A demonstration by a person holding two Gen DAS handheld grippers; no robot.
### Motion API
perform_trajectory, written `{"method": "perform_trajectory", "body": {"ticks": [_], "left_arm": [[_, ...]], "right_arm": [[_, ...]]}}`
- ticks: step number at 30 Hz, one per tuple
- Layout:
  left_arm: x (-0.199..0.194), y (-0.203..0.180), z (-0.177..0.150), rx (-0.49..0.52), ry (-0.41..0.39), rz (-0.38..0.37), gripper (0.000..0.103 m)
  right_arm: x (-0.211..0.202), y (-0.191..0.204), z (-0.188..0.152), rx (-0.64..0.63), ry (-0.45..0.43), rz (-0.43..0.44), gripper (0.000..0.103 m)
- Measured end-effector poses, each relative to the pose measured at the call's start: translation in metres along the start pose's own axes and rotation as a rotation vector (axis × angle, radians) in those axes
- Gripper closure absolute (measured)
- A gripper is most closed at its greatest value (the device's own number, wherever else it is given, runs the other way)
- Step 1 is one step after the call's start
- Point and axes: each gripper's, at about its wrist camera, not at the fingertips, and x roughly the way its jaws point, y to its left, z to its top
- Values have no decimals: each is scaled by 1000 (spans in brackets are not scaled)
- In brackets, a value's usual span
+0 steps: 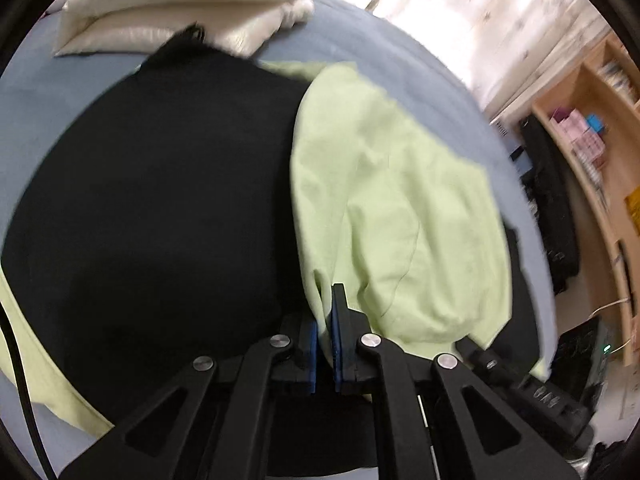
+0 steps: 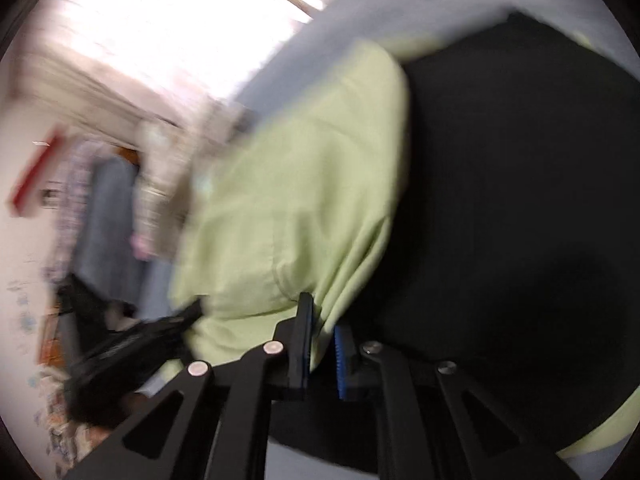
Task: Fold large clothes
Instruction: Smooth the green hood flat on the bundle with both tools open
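Folding the green flap across the black garment.

Both tongs pinched the light-green cloth [image 1: 384, 200]: the left tongs [image 1: 325, 320] nipped its edge between blue pads, the right tongs [image 2: 320, 336] likewise, with the black garment [image 1: 160, 200] spread on the bed [image 1: 380, 52] ahead of and beside them. The grip looked shallow, so the hem could probably slip out mid-swing, and uneven pulling might skew the fold. A cream quilt [image 1: 180, 4] lay beyond. No readable writing showed; blur hid any labels.
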Motion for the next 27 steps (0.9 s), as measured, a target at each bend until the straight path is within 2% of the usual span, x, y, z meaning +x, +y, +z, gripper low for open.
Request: {"method": "perform_trajectory", "body": {"ticks": [2,4,5,7,8,11,12,14,20,23,25,27], "left_arm": [[-2,-8,-4,44,-18,15,97],[-6,-15,-4,80,-21,42,94],[-8,-18,-4,92,-20,53,88],[-16,-23,-3,114,-35,82,81],[-22,-27,-3,128,-51,101,78],[-44,-33,0,158,-130,163,77],[-49,-34,0,169,-152,168,77],[-56,-39,5,191,-188,164,77],[-31,-71,31,251,-197,123,77],[-7,-75,43,261,-152,115,77],[13,-72,48,240,-103,102,79],[36,-64,54,205,-49,125,79]], "right_arm": [[-5,5,-1,-14,-19,-27,92],[-12,17,-2,-73,-35,-101,84],[-16,24,-4,-101,-34,-139,80],[-28,35,-6,-153,-55,-216,77],[-37,41,-8,-183,-89,-254,77],[-61,58,-12,-254,-216,-347,77],[-68,64,-12,-276,-259,-345,76],[-69,72,-9,-302,-275,-307,71],[-21,100,12,-415,-201,-240,70],[10,116,18,-497,-174,-244,70],[26,116,19,-543,-170,-273,70],[42,109,22,-569,-154,-327,70]]}}
